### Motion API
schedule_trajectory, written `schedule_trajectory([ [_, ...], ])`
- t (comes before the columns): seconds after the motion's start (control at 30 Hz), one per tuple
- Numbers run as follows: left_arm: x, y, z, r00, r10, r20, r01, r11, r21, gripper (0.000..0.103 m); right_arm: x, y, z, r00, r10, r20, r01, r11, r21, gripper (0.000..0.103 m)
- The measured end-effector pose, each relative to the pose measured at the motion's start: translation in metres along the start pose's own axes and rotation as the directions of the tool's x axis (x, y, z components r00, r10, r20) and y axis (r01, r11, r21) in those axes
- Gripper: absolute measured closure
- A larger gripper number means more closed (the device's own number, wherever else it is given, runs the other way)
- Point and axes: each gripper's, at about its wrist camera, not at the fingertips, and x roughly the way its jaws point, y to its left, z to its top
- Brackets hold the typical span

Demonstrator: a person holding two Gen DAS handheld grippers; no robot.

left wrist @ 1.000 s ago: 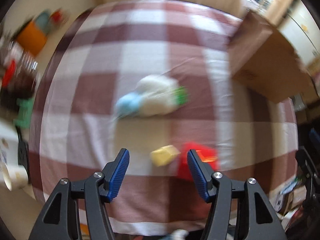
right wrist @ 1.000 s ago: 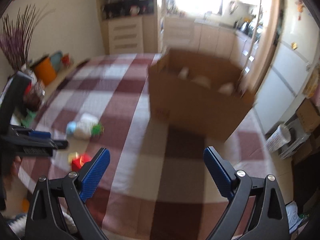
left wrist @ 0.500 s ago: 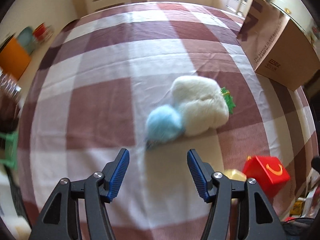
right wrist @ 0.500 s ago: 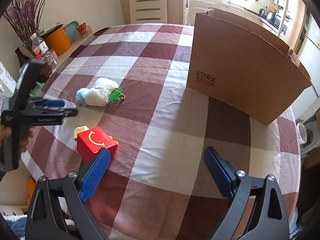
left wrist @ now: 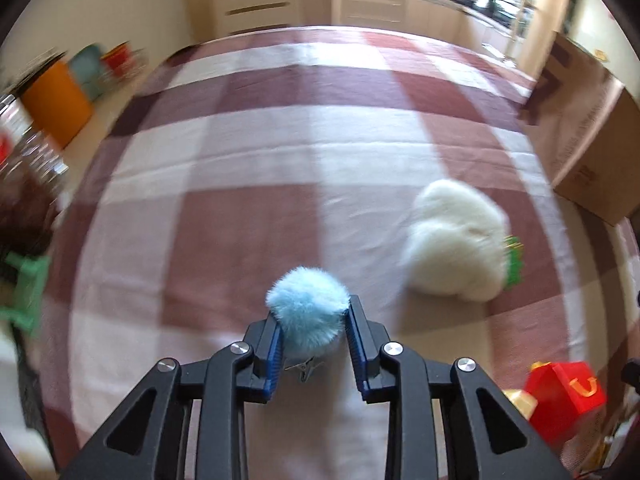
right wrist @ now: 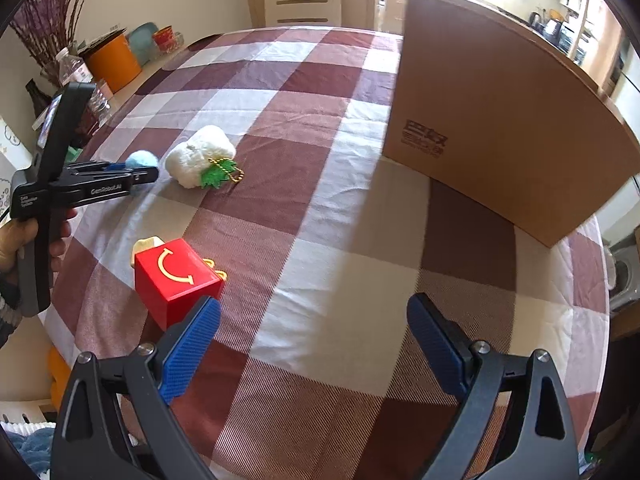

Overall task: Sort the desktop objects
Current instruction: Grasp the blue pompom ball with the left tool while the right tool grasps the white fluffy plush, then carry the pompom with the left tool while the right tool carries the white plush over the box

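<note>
Blue pompom: The fluffy blue pompom [left wrist: 306, 308] sits between the blue pads [left wrist: 274, 344] of your left gripper [left wrist: 314, 342], on the checked tablecloth [left wrist: 248, 208]; a small metal clasp [left wrist: 304, 368] shows under it, back toward the jaw roots.

Left gripper: Its jaws have just been closing, and both pads now press into the fur, so you are clamped on the pompom. The grip looks to sit on soft pile, not a firm core.

How to lift: Squeeze until the fur stops giving, then rise straight up. Watch the clasp; if it drags on the cloth, pause rather than yank.

White plush: The white plush [left wrist: 456, 248] with its green leaf charm [left wrist: 514, 264] lies ahead and to the right of your left pads, apart from the pompom. Lift clear of it so that no fur snags.

Red toy box: The red toy box [right wrist: 176, 276] lies just ahead of the left pad of your right gripper [right wrist: 314, 340], a cream piece [right wrist: 145, 245] beside it.

Right gripper: Its jaws stand wide apart with nothing between them, low over the cloth.

Cardboard box: The cardboard box [right wrist: 508, 120] stands well ahead and right of your right gripper, the likely drop point. Carry the pompom over its near wall before you let go.
</note>
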Motion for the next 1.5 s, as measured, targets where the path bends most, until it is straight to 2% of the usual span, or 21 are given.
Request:
schedule_trajectory([
  [0.1,-0.006,0.02,-0.015,1.0,0.022,-0.017,-0.023,0.997,-0.078,0.074,0.002,0.011,0.011,0.999,0.047,0.006,-0.046,0.998,-0.047,0.007],
  [0.17,-0.01,0.027,-0.023,0.999,0.028,-0.02,-0.029,0.994,-0.103,0.074,0.0,0.03,0.019,0.994,0.105,0.014,-0.103,0.987,-0.125,0.007],
  [0.27,-0.012,0.031,-0.028,0.999,0.033,-0.016,-0.034,0.993,-0.116,0.074,0.002,0.06,0.027,0.991,0.132,0.028,-0.122,0.962,-0.246,0.007],
  [0.5,-0.014,0.03,-0.03,0.999,0.047,-0.014,-0.049,0.99,-0.132,0.072,0.048,0.089,0.082,0.995,0.095,0.035,-0.078,0.945,-0.318,0.007],
  [0.7,-0.014,0.031,-0.03,0.999,0.052,-0.011,-0.053,0.988,-0.147,0.07,0.106,0.112,0.109,0.996,0.057,-0.068,-0.082,0.887,-0.454,0.008],
  [0.73,-0.014,0.032,-0.03,0.999,0.051,-0.011,-0.052,0.988,-0.147,0.07,0.114,0.114,0.111,0.995,0.061,-0.075,-0.089,0.882,-0.464,0.009],
  [0.77,-0.014,0.032,-0.03,0.999,0.05,-0.011,-0.051,0.988,-0.146,0.07,0.119,0.114,0.112,0.995,0.074,-0.074,-0.099,0.879,-0.466,0.02],
  [0.8,-0.014,0.032,-0.03,0.999,0.05,-0.011,-0.051,0.988,-0.145,0.07,0.124,0.113,0.112,0.991,0.102,-0.091,-0.132,0.878,-0.46,0.048],
  [0.9,-0.014,0.031,-0.03,0.999,0.047,-0.016,-0.048,0.989,-0.138,0.069,0.124,0.1,0.111,0.984,0.136,-0.116,-0.171,0.905,-0.391,0.049],
  [1.03,-0.015,0.03,-0.031,0.999,0.042,-0.017,-0.044,0.99,-0.135,0.068,0.101,0.039,0.088,0.986,0.111,-0.127,-0.133,0.973,-0.186,0.049],
  [1.1,-0.015,0.03,-0.032,0.998,0.061,-0.012,-0.062,0.989,-0.132,0.057,0.088,0.001,0.061,0.988,0.055,-0.146,-0.069,0.994,-0.086,0.049],
  [1.2,-0.014,0.034,-0.034,0.997,0.08,-0.007,-0.08,0.985,-0.152,0.044,0.066,-0.042,0.012,0.983,-0.036,-0.18,0.036,0.999,-0.005,0.043],
  [1.23,-0.014,0.038,-0.035,0.998,0.068,-0.006,-0.068,0.983,-0.171,0.044,0.061,-0.052,-0.002,0.98,-0.053,-0.191,0.057,0.998,0.017,0.042],
  [1.3,-0.014,0.041,-0.035,0.999,0.052,0.0,-0.051,0.98,-0.19,0.043,0.054,-0.064,-0.022,0.977,-0.066,-0.203,0.078,0.996,0.05,0.025],
  [1.37,-0.014,0.039,-0.035,0.998,0.062,-0.002,-0.061,0.984,-0.168,0.043,0.051,-0.068,-0.031,0.981,-0.074,-0.181,0.085,0.995,0.054,0.024],
  [1.43,-0.014,0.039,-0.033,0.999,0.049,-0.011,-0.05,0.984,-0.17,0.048,0.052,-0.065,-0.034,0.986,-0.07,-0.153,0.078,0.996,0.046,0.023],
  [1.47,-0.015,0.038,-0.032,0.999,0.04,-0.012,-0.042,0.985,-0.166,0.067,0.051,-0.062,-0.035,0.989,-0.069,-0.133,0.075,0.996,0.041,0.026],
  [1.5,-0.016,0.035,-0.031,0.999,0.027,-0.016,-0.029,0.987,-0.156,0.076,0.05,-0.06,-0.035,0.991,-0.069,-0.115,0.073,0.997,0.039,0.037],
])
